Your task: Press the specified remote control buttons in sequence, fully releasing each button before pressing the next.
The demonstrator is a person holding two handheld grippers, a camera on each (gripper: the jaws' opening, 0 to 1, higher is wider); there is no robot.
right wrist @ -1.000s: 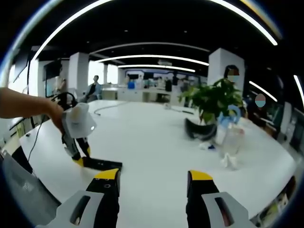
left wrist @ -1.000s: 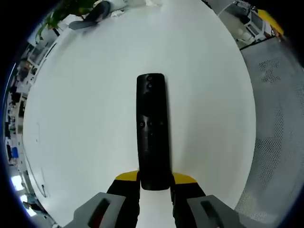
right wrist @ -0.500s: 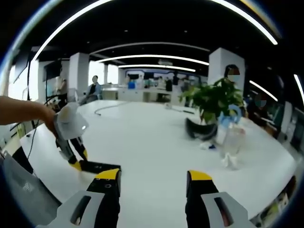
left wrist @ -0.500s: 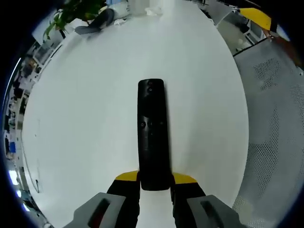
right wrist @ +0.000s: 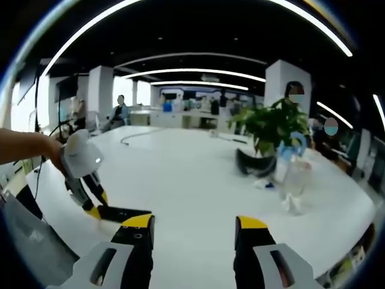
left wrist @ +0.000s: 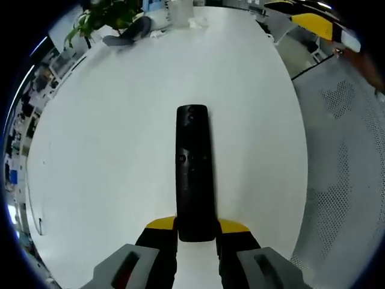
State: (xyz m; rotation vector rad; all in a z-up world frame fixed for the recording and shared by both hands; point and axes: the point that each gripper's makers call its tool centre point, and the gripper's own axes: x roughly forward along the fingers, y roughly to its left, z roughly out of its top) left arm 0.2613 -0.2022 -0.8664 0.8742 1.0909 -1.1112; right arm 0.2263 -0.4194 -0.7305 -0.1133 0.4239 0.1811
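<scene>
The black remote control (left wrist: 194, 171) lies lengthwise on the white table (left wrist: 108, 150), its near end clamped between the yellow-tipped jaws of the left gripper (left wrist: 196, 226). Small round buttons sit near its far end and in a row at mid-body, but any lettering on them is too small to read.

In the right gripper view the right gripper (right wrist: 194, 224) hangs above the table with its jaws spread wide and nothing between them. To its left, the left gripper shows with the remote at the table's near edge (a bare forearm leads to it). Far across the table stand a potted plant (right wrist: 272, 125), a dark headset-like object (right wrist: 254, 164) and a clear container (right wrist: 292, 178); its contents cannot be made out.
</scene>
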